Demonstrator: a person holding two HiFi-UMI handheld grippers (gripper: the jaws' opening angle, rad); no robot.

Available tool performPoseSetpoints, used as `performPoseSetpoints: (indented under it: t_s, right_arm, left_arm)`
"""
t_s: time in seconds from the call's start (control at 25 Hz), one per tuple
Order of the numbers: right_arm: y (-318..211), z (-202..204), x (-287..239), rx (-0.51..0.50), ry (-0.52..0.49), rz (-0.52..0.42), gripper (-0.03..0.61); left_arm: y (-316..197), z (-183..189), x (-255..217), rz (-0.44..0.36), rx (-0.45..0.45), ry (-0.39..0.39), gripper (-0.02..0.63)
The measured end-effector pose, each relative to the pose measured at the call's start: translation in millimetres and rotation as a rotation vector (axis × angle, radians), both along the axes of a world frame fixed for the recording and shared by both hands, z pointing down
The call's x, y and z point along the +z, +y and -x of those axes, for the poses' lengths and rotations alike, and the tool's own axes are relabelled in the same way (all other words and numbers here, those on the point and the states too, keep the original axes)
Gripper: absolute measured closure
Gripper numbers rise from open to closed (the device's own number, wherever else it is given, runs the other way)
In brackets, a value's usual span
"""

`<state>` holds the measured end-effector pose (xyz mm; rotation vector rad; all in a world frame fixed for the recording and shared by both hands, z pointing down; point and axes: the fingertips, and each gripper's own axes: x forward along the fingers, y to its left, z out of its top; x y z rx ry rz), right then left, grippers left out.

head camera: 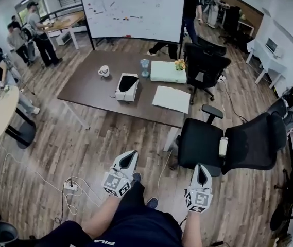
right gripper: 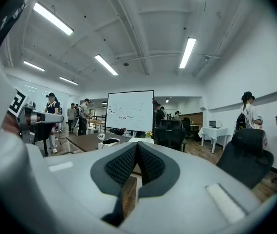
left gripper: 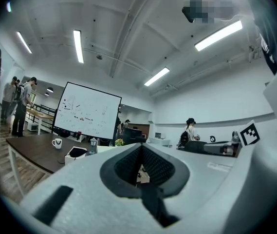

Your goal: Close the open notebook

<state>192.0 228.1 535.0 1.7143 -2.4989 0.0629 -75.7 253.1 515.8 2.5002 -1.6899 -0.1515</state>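
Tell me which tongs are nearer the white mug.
Left. The left tongs are roughly in line with the mug; the right tongs are well off to its right.

Notebook (head camera: 171, 99) on the right end of the table (head camera: 87, 96), box (head camera: 127, 88) to its left, mug (head camera: 104, 71) farther left, possibly a bottle (head camera: 144, 67) behind the box, chair (head camera: 228, 143) before the table's right corner, whiteboard (head camera: 131, 9) behind the table.

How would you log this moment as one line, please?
stage: before reach | notebook: open on table, untouched | left gripper: shut, empty | right gripper: shut, empty
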Motion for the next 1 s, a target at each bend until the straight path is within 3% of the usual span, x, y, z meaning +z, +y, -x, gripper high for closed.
performPoseSetpoints:
  t_s: [0.68, 1.0]
  right_arm:
    - [-68.4, 15.2, 7.1, -0.001, -0.039, -0.010, 0.568]
    - [-98.8, 24.8, 7.1, 0.022, -0.035, 0.005, 0.568]
  left_arm:
    - [-63.1, 13.7, -1.8, -0.040, -0.025, -0.017, 0.626]
    - [-91.0, 29.4, 2.5, -0.020, -0.029, -0.005, 0.627]
